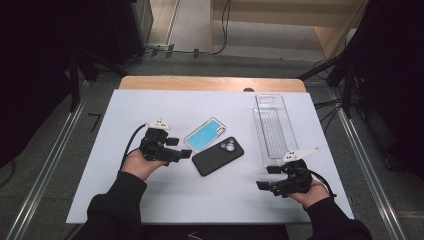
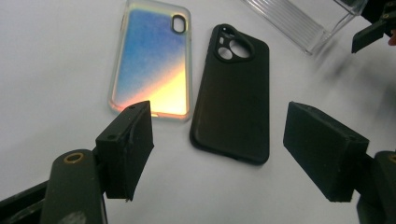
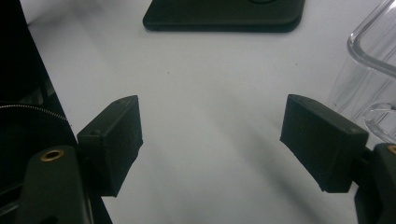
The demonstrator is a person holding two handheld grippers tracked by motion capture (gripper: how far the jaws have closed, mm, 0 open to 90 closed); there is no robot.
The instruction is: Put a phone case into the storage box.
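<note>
Both empty, jaws wide: left gripper (image 1: 179, 148) near matte black phone case (image 1: 218, 155) beside iridescent blue case (image 1: 204, 134); right gripper (image 1: 268, 177) by clear plastic tray (image 1: 272, 127).

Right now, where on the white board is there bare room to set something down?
Free: the white board left of the iridescent blue phone case, and the near strip between both hands. Crowded: the middle, where that case nearly touches the black phone case, and the right, by the clear plastic tray.

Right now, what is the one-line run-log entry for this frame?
left tool: open, empty, aimed at black phone case | right tool: open, empty, near clear tray | iridescent phone case: flat beside black one
</note>
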